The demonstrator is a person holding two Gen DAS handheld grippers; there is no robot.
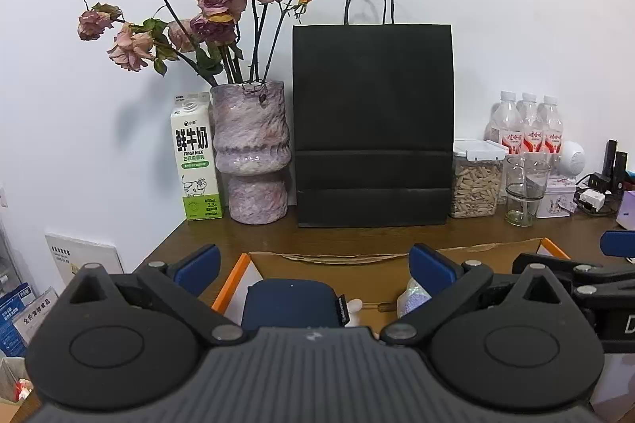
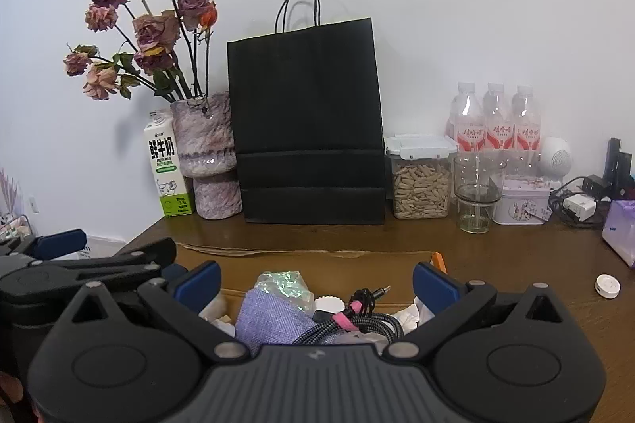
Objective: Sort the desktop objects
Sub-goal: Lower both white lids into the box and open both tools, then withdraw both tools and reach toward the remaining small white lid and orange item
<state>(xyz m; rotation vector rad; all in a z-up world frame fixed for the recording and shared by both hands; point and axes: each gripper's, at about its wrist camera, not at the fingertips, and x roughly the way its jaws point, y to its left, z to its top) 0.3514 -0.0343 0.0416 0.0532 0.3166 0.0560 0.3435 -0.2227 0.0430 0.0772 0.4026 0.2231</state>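
Evidently, much of the sorting is judged done: a cardboard box (image 2: 317, 260) with orange-taped corners is seen directly below and ahead of both grippers, already loaded with small items. Beyond it, a black paper bag (image 2: 309, 121) is stood against the wall, straight ahead of the left gripper (image 1: 313, 264) and slightly left of the right gripper (image 2: 315, 282). Both grippers are held spread wide over the box, with nothing pressed between the blue pads. Under the left gripper a dark blue case (image 1: 291, 304) is laid flat in the box, its long axis not readable. Under the right gripper a lilac fabric pouch (image 2: 274, 316) is seen, and beside it a braided cable (image 2: 357, 320) is coiled and bound with a pink strap, its plug pointed away and to the right. Still left out on the desk, to the right of the right gripper, is a small white round disc (image 2: 607, 286); it is judged the likely remaining item.
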